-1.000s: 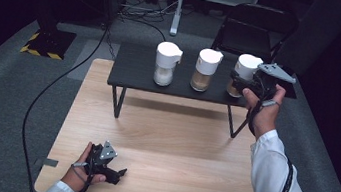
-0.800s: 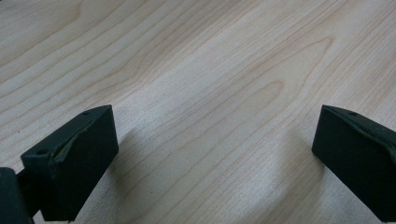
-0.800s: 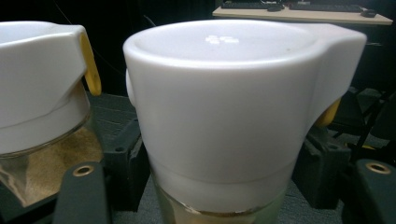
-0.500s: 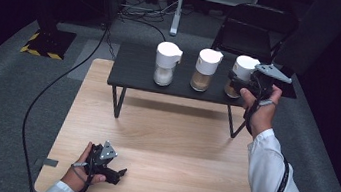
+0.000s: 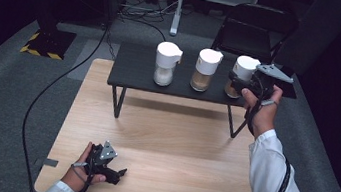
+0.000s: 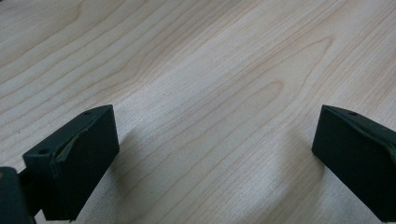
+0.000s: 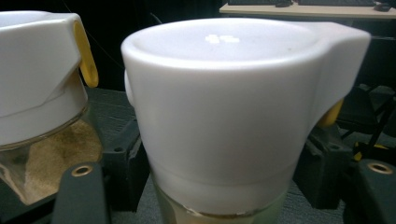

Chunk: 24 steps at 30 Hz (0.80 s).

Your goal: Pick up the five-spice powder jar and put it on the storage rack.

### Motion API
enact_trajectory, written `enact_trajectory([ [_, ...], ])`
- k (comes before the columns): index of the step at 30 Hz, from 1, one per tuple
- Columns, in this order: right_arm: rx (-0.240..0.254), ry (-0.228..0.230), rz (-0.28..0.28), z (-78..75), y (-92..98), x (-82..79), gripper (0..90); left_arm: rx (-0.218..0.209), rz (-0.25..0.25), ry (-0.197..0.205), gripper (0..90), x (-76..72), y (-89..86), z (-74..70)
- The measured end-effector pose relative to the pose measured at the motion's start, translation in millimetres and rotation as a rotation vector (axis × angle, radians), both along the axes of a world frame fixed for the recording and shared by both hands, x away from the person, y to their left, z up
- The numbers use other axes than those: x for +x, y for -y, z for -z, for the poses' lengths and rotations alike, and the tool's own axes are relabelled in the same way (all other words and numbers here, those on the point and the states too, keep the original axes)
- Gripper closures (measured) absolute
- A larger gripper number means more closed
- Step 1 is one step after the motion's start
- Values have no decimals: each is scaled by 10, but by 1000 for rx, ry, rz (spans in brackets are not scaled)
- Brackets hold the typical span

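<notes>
The right gripper [image 5: 237, 80] clamped the jar [image 7: 224, 116] below its lid; glass, slippery, fairly heavy. The left gripper [image 5: 119, 173] rested open.

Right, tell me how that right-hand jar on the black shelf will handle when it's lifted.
The right jar looks rigid: clear body under a white lid, probably breakable if dropped. It is tall and narrow, so likely to tip if nudged high. Smooth sides may slip; the right hand-held gripper closes around it just below the lid.
</notes>
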State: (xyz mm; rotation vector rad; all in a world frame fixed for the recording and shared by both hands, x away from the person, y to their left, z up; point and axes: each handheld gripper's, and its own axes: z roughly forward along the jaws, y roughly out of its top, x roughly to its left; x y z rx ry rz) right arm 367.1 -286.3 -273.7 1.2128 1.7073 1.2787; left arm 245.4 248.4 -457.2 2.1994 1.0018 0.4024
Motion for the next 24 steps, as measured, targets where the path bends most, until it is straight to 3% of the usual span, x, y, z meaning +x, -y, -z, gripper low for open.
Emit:
enact_trajectory([
  [11, -8, -32, 9, 27, -10, 41, 220, 0, 1, 0, 5, -1, -1, 0],
  [16, -15, -54, -12, 47, 5, 95, 204, 0, 1, 0, 5, -2, -1, 0],
  [18, -19, -46, 1, 74, -24, 91, 126, 0, 0, 0, 5, -2, -1, 0],
  [24, -44, -34, 1, 106, -54, 91, 55, 0, 1, 0, 5, -1, -1, 0],
])
